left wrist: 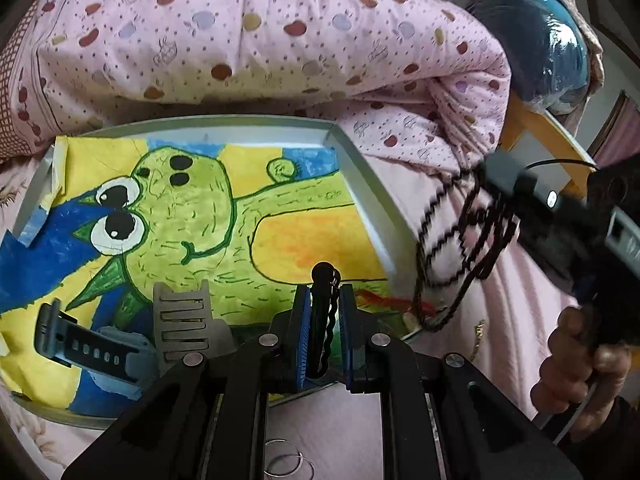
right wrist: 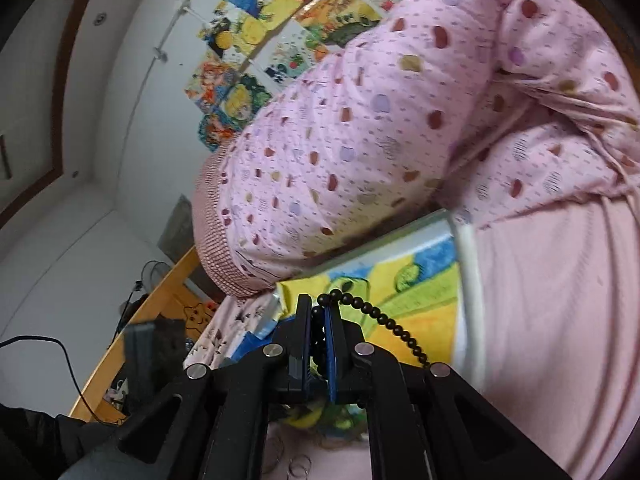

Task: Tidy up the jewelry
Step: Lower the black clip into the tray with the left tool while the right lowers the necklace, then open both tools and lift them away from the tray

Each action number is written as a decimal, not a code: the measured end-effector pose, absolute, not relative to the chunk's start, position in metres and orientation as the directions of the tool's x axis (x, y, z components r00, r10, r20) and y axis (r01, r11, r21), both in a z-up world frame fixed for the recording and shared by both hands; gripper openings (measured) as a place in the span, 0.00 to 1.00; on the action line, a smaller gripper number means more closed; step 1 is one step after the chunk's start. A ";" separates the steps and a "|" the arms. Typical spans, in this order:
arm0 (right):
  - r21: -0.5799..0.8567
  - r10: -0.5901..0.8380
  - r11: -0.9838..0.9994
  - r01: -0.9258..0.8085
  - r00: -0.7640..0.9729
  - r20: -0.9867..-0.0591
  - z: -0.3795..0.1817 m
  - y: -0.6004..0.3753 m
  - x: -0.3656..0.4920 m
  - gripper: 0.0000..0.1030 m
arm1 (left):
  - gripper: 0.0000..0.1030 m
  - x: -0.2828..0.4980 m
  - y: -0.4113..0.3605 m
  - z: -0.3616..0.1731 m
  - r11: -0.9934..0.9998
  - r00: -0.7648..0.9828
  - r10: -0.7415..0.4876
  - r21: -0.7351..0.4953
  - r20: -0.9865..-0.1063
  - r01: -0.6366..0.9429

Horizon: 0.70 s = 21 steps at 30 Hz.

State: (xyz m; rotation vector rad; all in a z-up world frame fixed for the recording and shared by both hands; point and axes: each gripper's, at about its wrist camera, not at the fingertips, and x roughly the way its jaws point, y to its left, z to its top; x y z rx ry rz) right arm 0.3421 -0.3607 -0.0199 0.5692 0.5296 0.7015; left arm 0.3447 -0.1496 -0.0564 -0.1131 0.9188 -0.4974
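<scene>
The left gripper (left wrist: 325, 308) is pinched on a black hair clip (left wrist: 321, 304) with a wavy edge, which stands upright between the blue pads and sticks out past the fingertips. It hovers over the near edge of a grey tray (left wrist: 360, 168) lined with a crayon drawing (left wrist: 192, 216) of a green, big-eyed creature on yellow and blue. On the drawing, to the left of the gripper, lie a dark watch strap (left wrist: 84, 344) and a grey strap (left wrist: 182, 320), side by side. Thin wire rings (left wrist: 286, 460) lie on the pink sheet below the gripper.

The right gripper (right wrist: 319, 328) is clamped on a black bead string (right wrist: 384, 320); the beads trail down to its right over the tray's corner (right wrist: 468, 264). In the left view the beads (left wrist: 460, 248) hang in loops from that gripper, just beside the tray's right rim, with a hand (left wrist: 576, 360) around the handle.

A pink spotted quilt (left wrist: 260, 40) is bunched behind the tray. Children's paintings (right wrist: 260, 60) cover the wall. No writing is legible anywhere.
</scene>
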 end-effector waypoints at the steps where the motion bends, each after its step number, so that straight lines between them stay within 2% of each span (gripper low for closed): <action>1: 0.640 0.722 0.624 -0.448 0.643 -0.254 -0.021 -0.359 0.342 0.06 | 0.11 0.345 -0.149 -0.059 0.884 0.503 -0.454 -0.298 -0.736 0.361; 3: 0.636 0.724 0.631 -0.444 0.631 -0.277 -0.027 -0.354 0.344 0.06 | 0.11 0.346 -0.149 -0.062 0.887 0.502 -0.446 -0.294 -0.741 0.355; 10: 0.570 0.644 0.743 -0.350 0.604 -0.469 -0.061 -0.345 0.353 0.06 | 0.11 0.349 -0.153 -0.072 0.894 0.488 -0.433 -0.292 -0.758 0.340; 18: 0.467 0.557 0.826 -0.316 0.592 -0.583 -0.069 -0.341 0.352 0.09 | 0.14 0.353 -0.149 -0.071 0.903 0.496 -0.423 -0.307 -0.758 0.300; 19: 0.444 0.539 0.839 -0.315 0.599 -0.592 -0.067 -0.341 0.351 0.14 | 0.17 0.353 -0.148 -0.070 0.905 0.499 -0.420 -0.309 -0.758 0.293; 21: 0.414 0.511 0.857 -0.307 0.615 -0.601 -0.063 -0.344 0.349 0.30 | 0.31 0.350 -0.146 -0.066 0.902 0.508 -0.429 -0.320 -0.747 0.292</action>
